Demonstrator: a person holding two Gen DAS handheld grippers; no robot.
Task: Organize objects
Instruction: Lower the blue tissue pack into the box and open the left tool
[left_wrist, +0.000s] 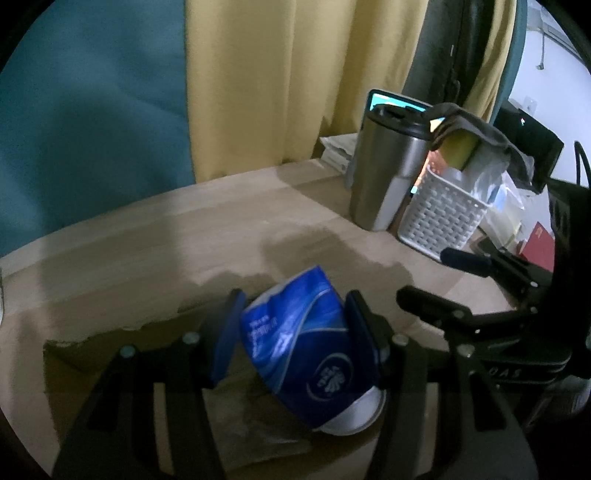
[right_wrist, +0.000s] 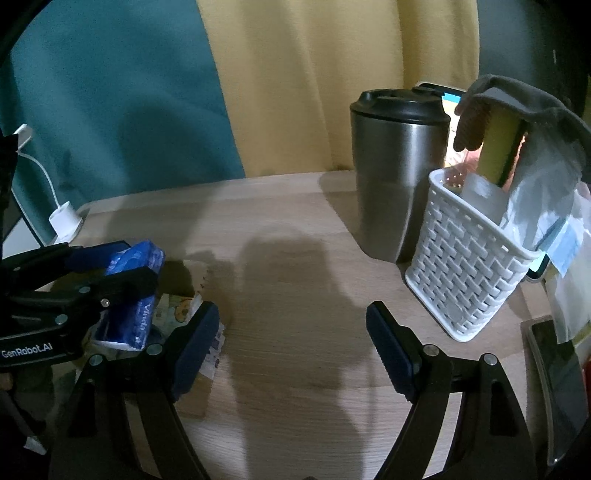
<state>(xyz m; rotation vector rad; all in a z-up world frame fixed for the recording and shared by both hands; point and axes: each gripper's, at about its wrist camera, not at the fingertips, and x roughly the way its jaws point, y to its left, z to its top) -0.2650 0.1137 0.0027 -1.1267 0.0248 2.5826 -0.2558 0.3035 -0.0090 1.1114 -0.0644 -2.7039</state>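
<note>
Blue plastic-wrapped tissue pack (left_wrist: 303, 343), clamped tilted in the left tool (left_wrist: 291, 332); white woven plastic basket (left_wrist: 439, 218) lies ahead-right, nearer the wide-open, empty right tool (right_wrist: 291, 350).

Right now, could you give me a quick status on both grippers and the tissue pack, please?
Left gripper shut on blue tissue pack, held over the table. Right gripper open, empty. Tumbler and white basket stand ahead right, apart from both grippers.
</note>
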